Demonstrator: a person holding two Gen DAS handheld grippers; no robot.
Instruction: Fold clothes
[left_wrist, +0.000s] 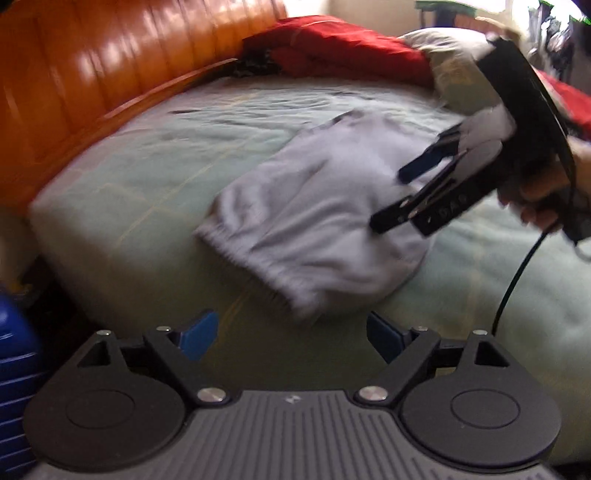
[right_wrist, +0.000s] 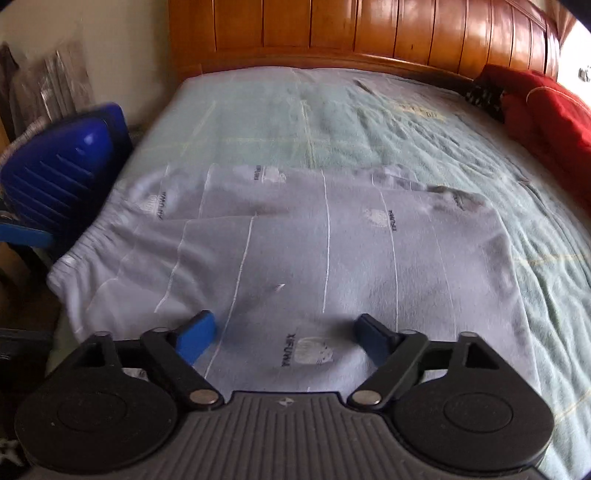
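My left gripper (left_wrist: 291, 334) hangs with its jaws wide apart over the bed's (left_wrist: 155, 155) near edge, gripping nothing. The folded pale trousers (left_wrist: 317, 206) lie at my twelve o'clock. At two o'clock, my right gripper (left_wrist: 388, 199) hovers above them, jaws apart too, empty.

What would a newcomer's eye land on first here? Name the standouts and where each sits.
The pale grey folded garment, printed with thin white lines and small logos, lies in the middle of the light green bedspread. Behind it rises the glossy orange wooden headboard, with a red blanket bunched at its right end. The open right gripper hovers over the garment.
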